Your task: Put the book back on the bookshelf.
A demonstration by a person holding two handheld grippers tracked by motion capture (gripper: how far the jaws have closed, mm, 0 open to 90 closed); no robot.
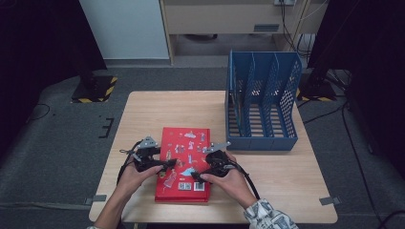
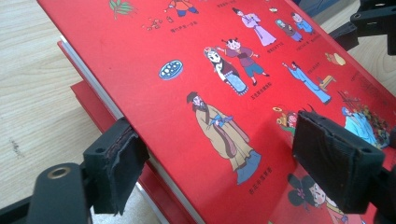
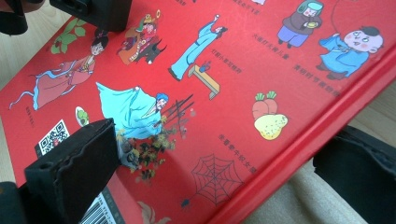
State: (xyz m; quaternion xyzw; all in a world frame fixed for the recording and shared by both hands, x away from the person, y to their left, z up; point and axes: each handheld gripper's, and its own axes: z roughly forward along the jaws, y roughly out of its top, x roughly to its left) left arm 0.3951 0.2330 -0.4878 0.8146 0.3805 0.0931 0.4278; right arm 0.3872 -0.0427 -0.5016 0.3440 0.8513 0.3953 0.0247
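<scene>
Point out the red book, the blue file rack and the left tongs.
red book [image 1: 184, 143]: high view, upper part of its cover.
blue file rack [image 1: 261, 142]: high view, its low front wall.
left tongs [image 2: 215, 158]: left gripper view, midway between the two black pads, open astride the book's edge.

Book [image 1: 184, 164]: lies flat on the table [image 1: 143, 114], toward its near edge, a little left of the middle.
File rack [image 1: 261, 102]: stands on the table's far right part, behind and to the right of the book, just apart from the book's far right corner.
Left gripper [image 1: 162, 164]: at the book's left edge, its jaws reaching in over the cover; in the left gripper view one jaw sits beside the page edge, the other above the cover.
Right gripper [image 1: 200, 172]: at the book's right edge, near the near corner, across from the left gripper; one jaw lies over the cover, the other outside the spine edge.
Hands: the left hand [image 1: 136, 176] behind its gripper at the book's left, the right hand [image 1: 231, 181] at its right.
</scene>
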